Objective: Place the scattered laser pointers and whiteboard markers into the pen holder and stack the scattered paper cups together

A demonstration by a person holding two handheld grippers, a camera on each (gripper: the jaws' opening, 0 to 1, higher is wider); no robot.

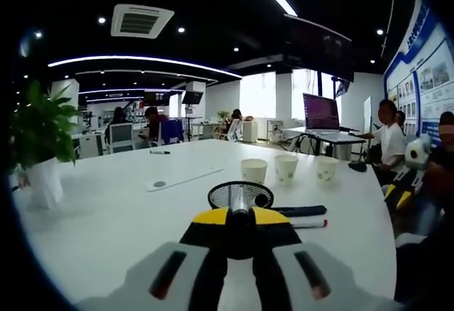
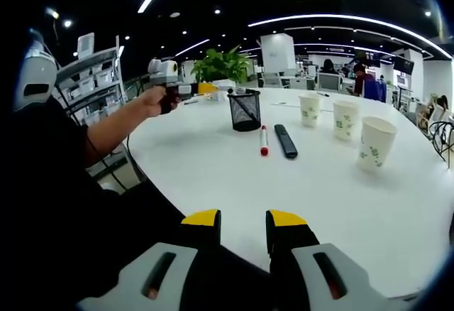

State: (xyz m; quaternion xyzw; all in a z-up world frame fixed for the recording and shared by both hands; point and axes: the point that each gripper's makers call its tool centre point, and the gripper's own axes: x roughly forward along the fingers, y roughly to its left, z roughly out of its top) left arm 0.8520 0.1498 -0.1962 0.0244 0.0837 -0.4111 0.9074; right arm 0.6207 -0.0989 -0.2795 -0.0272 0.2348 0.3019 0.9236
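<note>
A black mesh pen holder (image 1: 240,194) (image 2: 245,110) stands on the round white table (image 1: 106,219) (image 2: 213,176). My left gripper (image 1: 241,216) (image 2: 170,84) is just before it, jaws drawn close on a slim silvery pen-like pointer (image 1: 240,202) whose tip overlaps the holder's mouth. Beside the holder lie a red-capped whiteboard marker (image 1: 309,224) (image 2: 263,140) and a dark laser pointer (image 1: 298,211) (image 2: 286,141). Three paper cups (image 1: 254,170) (image 1: 286,169) (image 1: 327,168) stand upright and apart, also in the right gripper view (image 2: 310,109) (image 2: 345,119) (image 2: 376,143). My right gripper (image 2: 245,219) is open near the table's edge, holding nothing.
A potted plant (image 1: 39,148) (image 2: 223,66) stands on the table beyond the holder. Another marker (image 1: 159,152) and a flat white strip (image 1: 181,179) lie farther off. People sit at the table's far side (image 1: 389,140). A person's forearm (image 2: 113,130) reaches over the edge; shelves (image 2: 92,69) stand behind.
</note>
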